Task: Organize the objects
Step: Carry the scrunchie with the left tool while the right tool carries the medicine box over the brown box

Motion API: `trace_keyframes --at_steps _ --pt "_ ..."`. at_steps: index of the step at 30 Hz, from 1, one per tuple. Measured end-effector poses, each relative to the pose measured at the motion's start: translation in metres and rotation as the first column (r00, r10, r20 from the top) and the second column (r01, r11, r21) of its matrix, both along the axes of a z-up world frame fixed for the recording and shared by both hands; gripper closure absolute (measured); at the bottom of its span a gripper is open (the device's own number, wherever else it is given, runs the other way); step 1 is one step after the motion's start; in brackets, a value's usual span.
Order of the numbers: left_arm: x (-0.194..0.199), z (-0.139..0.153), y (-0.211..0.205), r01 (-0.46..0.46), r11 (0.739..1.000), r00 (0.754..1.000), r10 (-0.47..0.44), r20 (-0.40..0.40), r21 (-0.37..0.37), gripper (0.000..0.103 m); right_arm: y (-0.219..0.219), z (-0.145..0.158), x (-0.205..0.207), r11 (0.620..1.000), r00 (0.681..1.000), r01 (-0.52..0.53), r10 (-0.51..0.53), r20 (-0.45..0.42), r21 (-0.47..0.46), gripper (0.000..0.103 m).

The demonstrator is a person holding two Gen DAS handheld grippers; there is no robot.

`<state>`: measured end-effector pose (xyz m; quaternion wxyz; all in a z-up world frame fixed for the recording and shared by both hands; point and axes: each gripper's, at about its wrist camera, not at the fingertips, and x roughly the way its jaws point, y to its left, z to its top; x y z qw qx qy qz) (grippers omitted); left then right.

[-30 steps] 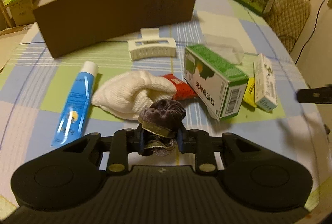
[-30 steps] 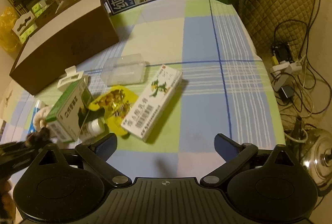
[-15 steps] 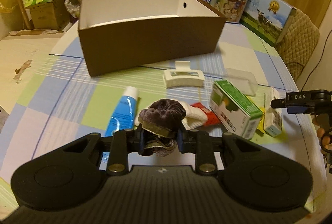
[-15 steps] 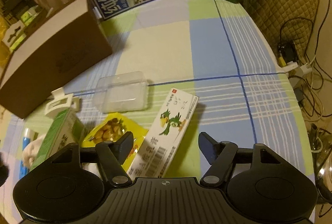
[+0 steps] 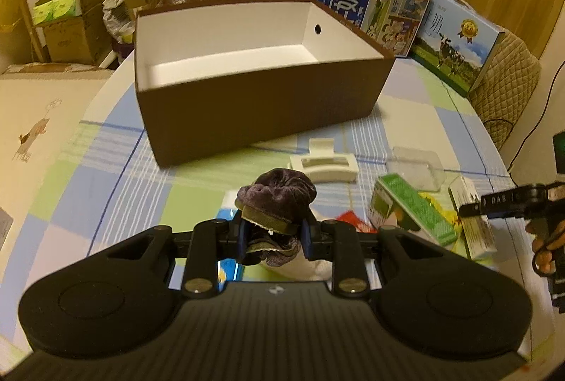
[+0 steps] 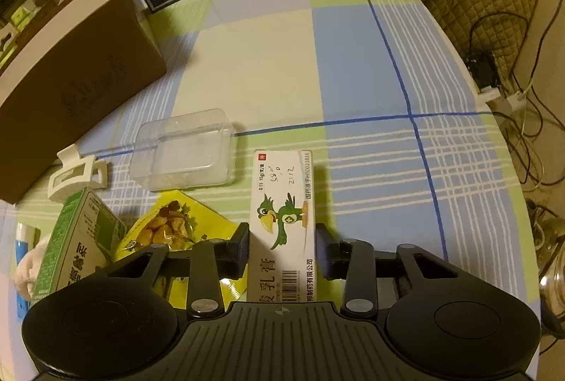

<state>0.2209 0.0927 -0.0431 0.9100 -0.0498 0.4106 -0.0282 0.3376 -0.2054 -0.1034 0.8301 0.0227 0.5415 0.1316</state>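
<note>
My left gripper [image 5: 275, 236] is shut on a purple velvet scrunchie [image 5: 279, 193], held up in front of the open brown box [image 5: 261, 109], whose white inside holds nothing I can see. In the right wrist view, my right gripper [image 6: 282, 239] is shut on a white ointment box [image 6: 282, 204] with a green parrot on it, which lies on the checked tablecloth. One finger presses each long side. The brown box [image 6: 70, 73] stands at the far left there.
A green carton [image 6: 77, 239], a yellow snack packet [image 6: 166, 225], a clear plastic tub [image 6: 183, 147] and a white hair claw [image 6: 76, 174] lie left of the ointment box. Two milk cartons [image 5: 370, 10] stand behind the brown box. Cables hang off the table's right edge.
My left gripper rose with the scrunchie, so the brown box's inside now shows. My right gripper moved down over the ointment box and its fingers shut on it.
</note>
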Motion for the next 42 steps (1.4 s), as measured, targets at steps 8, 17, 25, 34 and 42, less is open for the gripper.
trace_keyframes --at_steps 8,17,25,34,42 --pt "0.033 0.013 0.01 0.039 0.999 0.999 -0.038 0.028 -0.012 0.08 -0.007 0.031 -0.002 1.0 0.999 -0.002 0.002 0.041 0.015 0.068" --pt "0.073 0.026 0.022 0.056 0.998 0.998 -0.056 0.037 -0.007 0.08 0.035 0.085 0.014 0.989 0.986 -0.113 0.099 0.137 0.096 0.068" --pt "0.116 0.037 0.045 0.017 1.0 0.999 -0.018 0.039 0.007 0.08 0.126 0.119 0.038 0.939 0.939 -0.3 0.259 0.227 0.167 0.068" --pt "0.167 0.038 0.068 -0.022 1.0 0.999 0.022 0.027 0.011 0.08 0.217 0.131 0.069 0.878 0.875 -0.447 0.388 0.29 0.174 0.068" --pt "0.205 0.026 0.078 -0.035 0.999 0.999 0.035 -0.005 -0.006 0.079 0.265 0.123 0.096 0.855 0.848 -0.495 0.437 0.301 0.154 0.068"
